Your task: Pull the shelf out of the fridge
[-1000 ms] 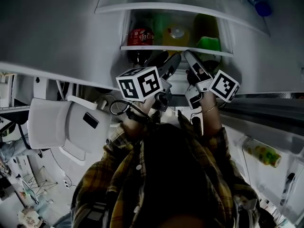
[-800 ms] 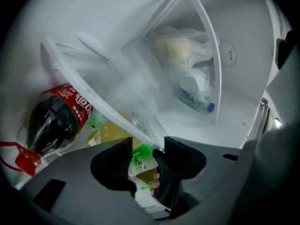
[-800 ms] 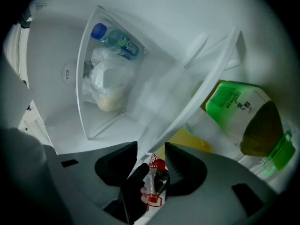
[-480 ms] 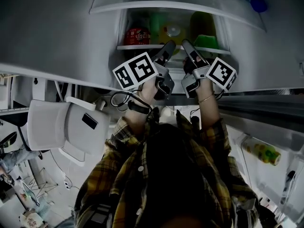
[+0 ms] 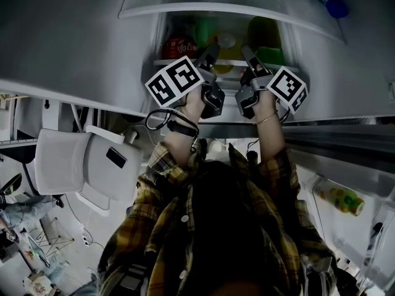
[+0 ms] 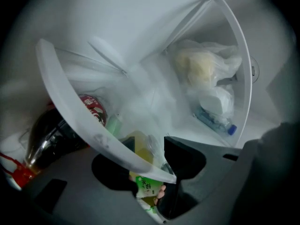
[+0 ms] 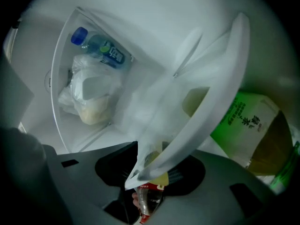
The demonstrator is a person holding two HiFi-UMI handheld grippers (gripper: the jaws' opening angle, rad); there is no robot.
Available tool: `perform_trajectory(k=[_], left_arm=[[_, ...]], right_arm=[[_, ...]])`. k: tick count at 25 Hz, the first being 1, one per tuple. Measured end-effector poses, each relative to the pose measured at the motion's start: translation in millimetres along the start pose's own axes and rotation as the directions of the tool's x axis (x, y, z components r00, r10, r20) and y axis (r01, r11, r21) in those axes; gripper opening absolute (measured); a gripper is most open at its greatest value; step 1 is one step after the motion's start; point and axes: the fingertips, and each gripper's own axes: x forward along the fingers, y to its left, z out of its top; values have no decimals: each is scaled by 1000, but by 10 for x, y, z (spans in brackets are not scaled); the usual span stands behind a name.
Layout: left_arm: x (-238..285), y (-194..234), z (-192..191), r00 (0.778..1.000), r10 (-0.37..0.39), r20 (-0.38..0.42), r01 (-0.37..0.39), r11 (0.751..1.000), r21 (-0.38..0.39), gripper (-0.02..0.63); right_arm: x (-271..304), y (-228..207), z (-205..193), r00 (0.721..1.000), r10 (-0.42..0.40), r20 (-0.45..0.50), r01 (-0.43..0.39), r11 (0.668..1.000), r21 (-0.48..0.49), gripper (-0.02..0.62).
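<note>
The fridge shelf is a clear plate with a white front rim, loaded with bottles. In the head view my left gripper and right gripper reach side by side to that rim. In the left gripper view the white rim runs diagonally down into the left gripper, whose jaws stand close on either side of it. The right gripper view shows the rim ending in the right gripper, gripped the same way.
On the shelf stand a red-labelled cola bottle, a yellow bottle and a green carton. The compartment above holds a plastic bag and a water bottle. The door rack is at the right, a white chair at the left.
Both grippers have moved forward and up from below the shelf to its front rim, and they now sit closer to the bottles.
</note>
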Motion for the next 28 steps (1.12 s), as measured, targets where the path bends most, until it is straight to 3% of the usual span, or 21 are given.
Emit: perform_trajectory(k=[7, 12, 19, 28], left_arm=[[17, 61, 31, 999, 33, 4, -33, 999, -20, 147], [22, 40, 30, 1000, 11, 1, -11, 999, -44, 125], [-2, 23, 41, 999, -25, 26, 27, 995, -94, 76], [-23, 15, 40, 999, -29, 34, 33, 993, -110, 69]], right_arm=[[42, -30, 75, 998, -56, 28, 57, 998, -33, 154], [22, -17, 106, 998, -29, 57, 27, 999, 42, 80], [13, -25, 101, 996, -17, 92, 7, 994, 113, 63], [-14, -23, 87, 994, 0, 112, -22, 981, 194, 49]])
